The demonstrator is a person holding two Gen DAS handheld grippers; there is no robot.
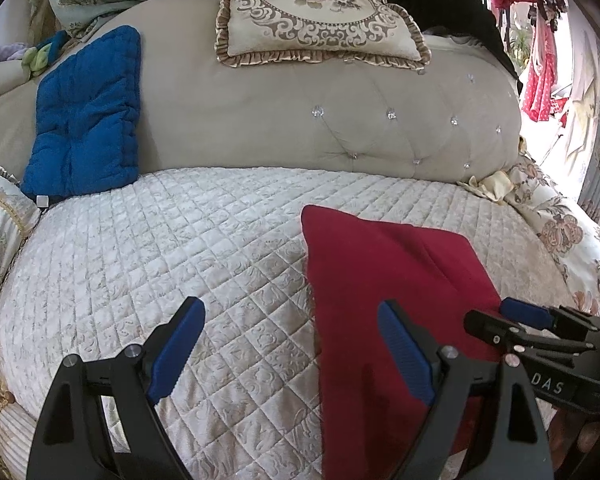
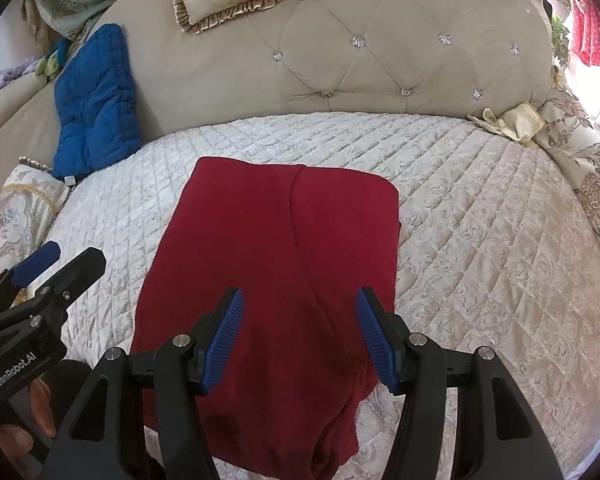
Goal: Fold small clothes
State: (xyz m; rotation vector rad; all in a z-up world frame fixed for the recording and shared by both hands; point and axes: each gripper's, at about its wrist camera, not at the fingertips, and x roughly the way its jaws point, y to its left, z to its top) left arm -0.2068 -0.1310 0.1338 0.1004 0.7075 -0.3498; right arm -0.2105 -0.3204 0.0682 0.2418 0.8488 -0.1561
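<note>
Dark red folded fabric garment (image 2: 276, 264) lies flat on the cream quilted bed cover (image 2: 480, 220), roughly mid-bed, folded into a rectangle with a seam line running down its middle; near edge looks bunched and uneven.

Right gripper (image 2: 300, 332) hovers over the near part of the garment, jaws about half apart, blue ribbed pads (image 2: 224, 336) clear of the cloth, nothing pinched.

Left gripper (image 1: 292, 352) sits to the left of the garment, jaws spread wide and empty; its right-side pad is over the garment's left edge, the other over bare quilt. Contact with the cloth: cannot tell.

A hand (image 2: 36, 412) on the left gripper's handle shows at the lower left of the right wrist view.

Behind: beige tufted headboard (image 2: 380, 60) with crystal buttons, blue quilted cushion (image 2: 96, 104) leaning on it at left, ornate floral frilled pillow (image 1: 320, 12) on top. Red clothes (image 1: 540, 80) hang at far right.
</note>
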